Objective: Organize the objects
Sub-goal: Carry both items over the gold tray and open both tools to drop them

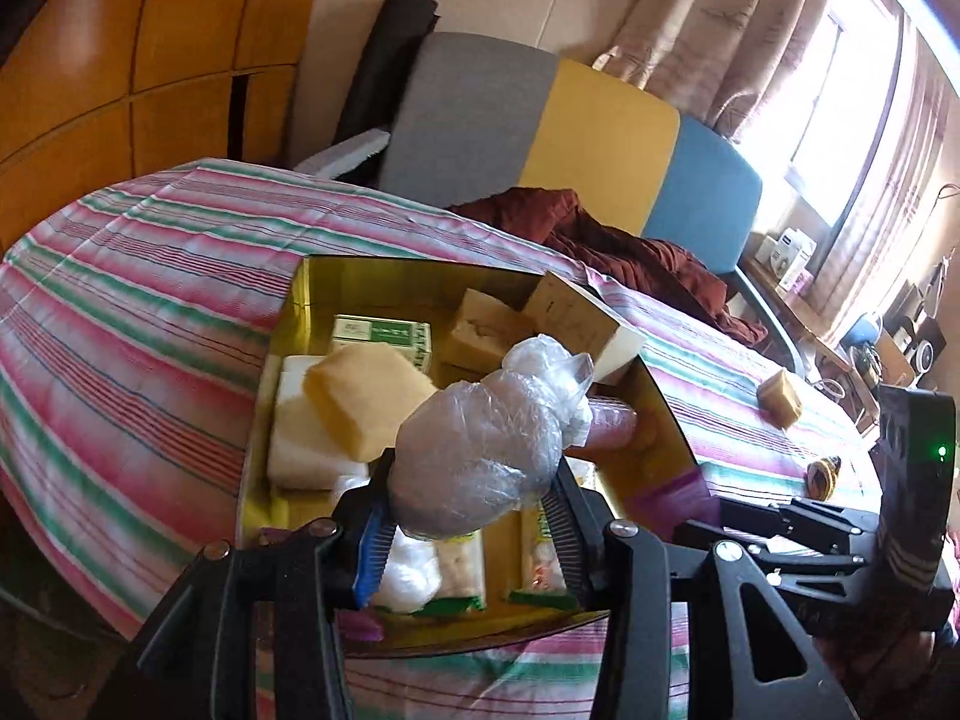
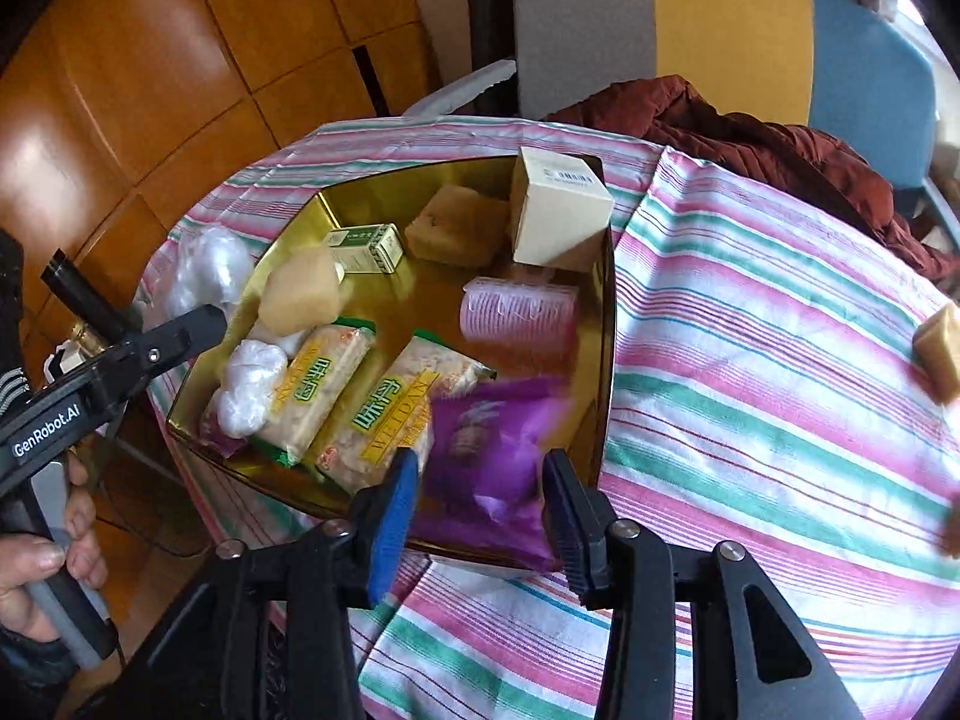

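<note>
A gold tray (image 2: 607,324) sits on the striped tablecloth (image 2: 750,372). It holds two snack packets (image 2: 390,420), a pink hair roller (image 2: 516,312), a white box (image 2: 558,210), a brown block (image 2: 456,228), a small green box (image 2: 366,246), a yellow sponge (image 2: 300,294) and white plastic wads (image 2: 252,384). My left gripper (image 1: 474,516) is shut on a crumpled clear plastic bag (image 1: 480,444), held over the tray's near left part. My right gripper (image 2: 480,516) stands open at the tray's near rim. A blurred purple packet (image 2: 486,456) lies between its fingers, apart from the pads.
A loose brown block (image 2: 942,348) lies on the cloth to the right, with a small dark-and-yellow item (image 1: 822,474) near it. A red-brown garment (image 2: 780,138) is heaped at the far edge before a grey, yellow and blue chair back (image 2: 720,30). A hand (image 2: 48,558) grips the left tool.
</note>
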The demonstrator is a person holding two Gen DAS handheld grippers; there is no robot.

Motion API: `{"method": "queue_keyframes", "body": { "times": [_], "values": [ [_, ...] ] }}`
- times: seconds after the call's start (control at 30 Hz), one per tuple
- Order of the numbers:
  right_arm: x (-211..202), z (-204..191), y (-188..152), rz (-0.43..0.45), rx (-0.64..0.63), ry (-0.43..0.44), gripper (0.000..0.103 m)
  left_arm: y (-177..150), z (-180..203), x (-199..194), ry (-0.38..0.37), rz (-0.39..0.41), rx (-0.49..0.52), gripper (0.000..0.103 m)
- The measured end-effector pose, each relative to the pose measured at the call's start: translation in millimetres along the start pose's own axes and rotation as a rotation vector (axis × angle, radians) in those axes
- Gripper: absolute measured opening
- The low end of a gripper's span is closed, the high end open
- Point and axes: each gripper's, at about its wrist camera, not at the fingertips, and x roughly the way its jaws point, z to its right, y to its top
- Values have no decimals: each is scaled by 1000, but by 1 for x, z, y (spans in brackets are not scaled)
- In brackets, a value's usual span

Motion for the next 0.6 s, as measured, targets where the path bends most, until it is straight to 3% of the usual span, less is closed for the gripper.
{"method": "queue_keyframes", "body": {
  "times": [0.33,0.43,0.6],
  "values": [
    [-5,0,-17,2,38,30,62,21,20,37,30,-33,59,49],
    [-10,-6,-19,17,34,28,79,30,19,48,45,-52,27,54],
    [-15,-13,-23,35,24,37,83,19,15,48,87,-67,19,58]
  ]
}}
